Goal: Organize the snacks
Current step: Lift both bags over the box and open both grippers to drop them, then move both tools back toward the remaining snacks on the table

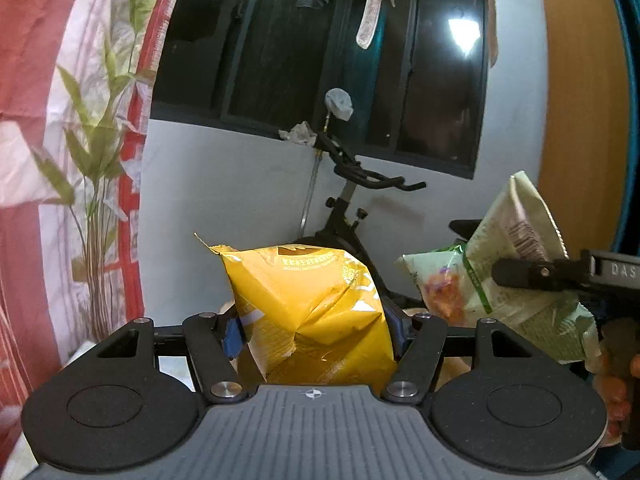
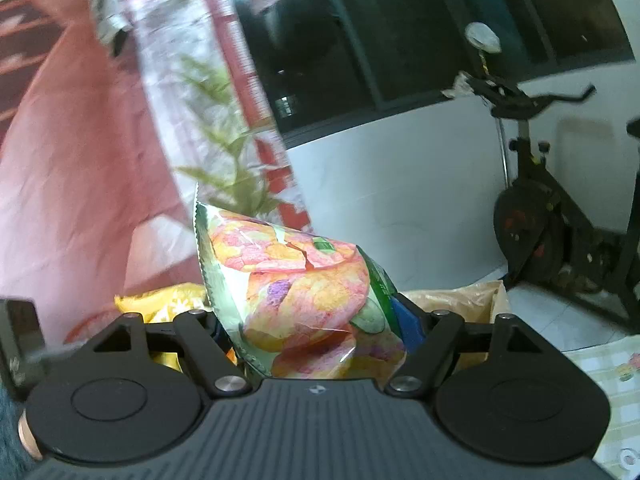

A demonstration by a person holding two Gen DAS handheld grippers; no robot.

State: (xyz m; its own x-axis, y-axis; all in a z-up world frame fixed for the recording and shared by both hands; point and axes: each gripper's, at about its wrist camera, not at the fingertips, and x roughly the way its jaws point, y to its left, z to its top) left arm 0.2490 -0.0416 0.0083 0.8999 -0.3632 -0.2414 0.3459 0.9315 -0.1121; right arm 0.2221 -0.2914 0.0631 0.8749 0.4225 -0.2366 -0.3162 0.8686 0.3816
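My left gripper [image 1: 316,332] is shut on a yellow snack bag [image 1: 312,312] and holds it up in the air. My right gripper [image 2: 316,328] is shut on a green snack bag printed with colourful chips [image 2: 304,292], also held up. In the left wrist view the green bag [image 1: 508,264] shows at the right, pinched by the right gripper's black fingers [image 1: 532,274]. In the right wrist view a bit of the yellow bag [image 2: 168,300] shows low at the left, behind my fingers.
An exercise bike [image 1: 352,208] stands against the white wall under a dark window [image 1: 320,60]. A red and white curtain with a leaf print [image 1: 80,140] hangs at the left. A brown bag [image 2: 468,300] and a checked cloth [image 2: 612,372] lie low at the right.
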